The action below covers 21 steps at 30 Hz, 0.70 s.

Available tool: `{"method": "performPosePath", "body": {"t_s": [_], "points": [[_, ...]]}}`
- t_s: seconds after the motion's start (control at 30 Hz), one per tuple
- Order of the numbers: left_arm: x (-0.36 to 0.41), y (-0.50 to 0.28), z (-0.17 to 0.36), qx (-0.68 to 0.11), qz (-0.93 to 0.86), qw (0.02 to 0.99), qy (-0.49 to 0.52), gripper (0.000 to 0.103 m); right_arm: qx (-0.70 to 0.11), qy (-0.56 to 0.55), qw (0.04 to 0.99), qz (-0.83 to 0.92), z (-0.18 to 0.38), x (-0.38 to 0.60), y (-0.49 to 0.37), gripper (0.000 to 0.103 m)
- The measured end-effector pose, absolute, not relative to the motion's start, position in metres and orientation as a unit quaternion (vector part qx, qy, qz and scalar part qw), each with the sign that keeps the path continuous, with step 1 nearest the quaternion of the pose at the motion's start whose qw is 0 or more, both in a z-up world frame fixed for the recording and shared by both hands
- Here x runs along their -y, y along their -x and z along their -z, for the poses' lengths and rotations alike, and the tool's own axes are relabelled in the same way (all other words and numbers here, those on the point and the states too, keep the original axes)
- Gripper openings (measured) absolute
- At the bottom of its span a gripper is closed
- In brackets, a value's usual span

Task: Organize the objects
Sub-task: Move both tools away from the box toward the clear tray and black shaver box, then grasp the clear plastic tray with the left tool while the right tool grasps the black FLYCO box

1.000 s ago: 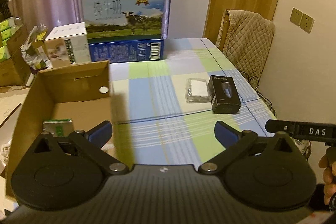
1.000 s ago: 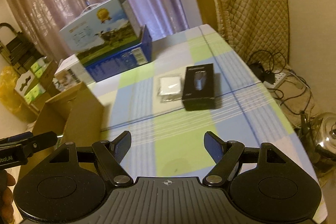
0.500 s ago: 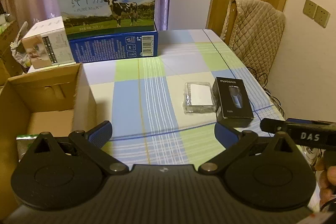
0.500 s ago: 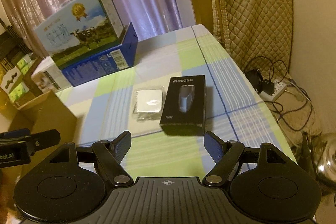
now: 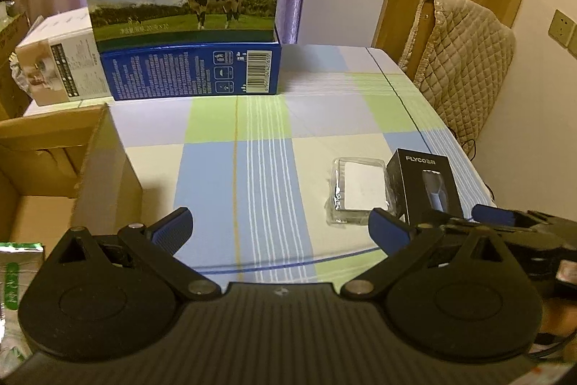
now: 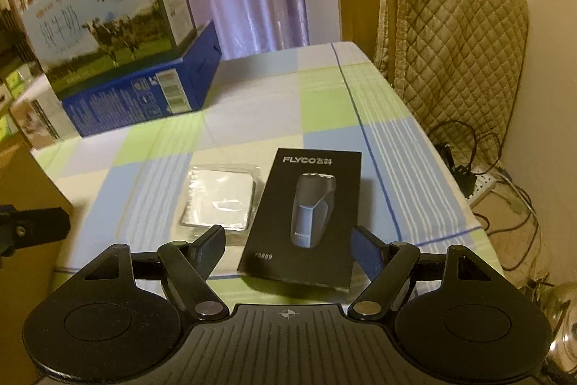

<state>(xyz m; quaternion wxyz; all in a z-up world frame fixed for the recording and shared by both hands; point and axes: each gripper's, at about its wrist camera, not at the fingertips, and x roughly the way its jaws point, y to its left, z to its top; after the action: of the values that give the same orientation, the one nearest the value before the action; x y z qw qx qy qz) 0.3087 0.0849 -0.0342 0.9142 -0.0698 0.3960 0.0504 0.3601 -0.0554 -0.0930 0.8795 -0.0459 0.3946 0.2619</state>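
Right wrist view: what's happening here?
A person holds two grippers over a checked table. The right gripper is open, straddling the near end of the black shaver box, not yet closed. The clear packet lies beside it. The left gripper is open and empty, near the cardboard box.

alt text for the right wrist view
The open right gripper straddles the near end of a black shaver box lying flat on a checked tablecloth. A clear packet lies left of it.
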Motion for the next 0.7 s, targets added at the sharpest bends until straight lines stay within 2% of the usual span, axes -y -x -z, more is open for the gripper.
{"method": "performPosePath", "body": {"t_s": [0.27,0.5,0.7], "points": [[-0.089,-0.325,0.052,-0.404,-0.048,0.91,0.079,0.102,-0.381,0.106,0.885,-0.245,0.112,0.038,-0.374,0.074],[-0.083,-0.329,0.06,-0.409,-0.039,0.909,0.074,0.102,-0.364,0.123,0.892,-0.238,0.115,0.038,-0.382,0.074],[-0.079,-0.33,0.063,-0.411,-0.038,0.908,0.076,0.102,-0.371,0.105,0.895,-0.223,0.115,0.045,-0.386,0.078]]}}
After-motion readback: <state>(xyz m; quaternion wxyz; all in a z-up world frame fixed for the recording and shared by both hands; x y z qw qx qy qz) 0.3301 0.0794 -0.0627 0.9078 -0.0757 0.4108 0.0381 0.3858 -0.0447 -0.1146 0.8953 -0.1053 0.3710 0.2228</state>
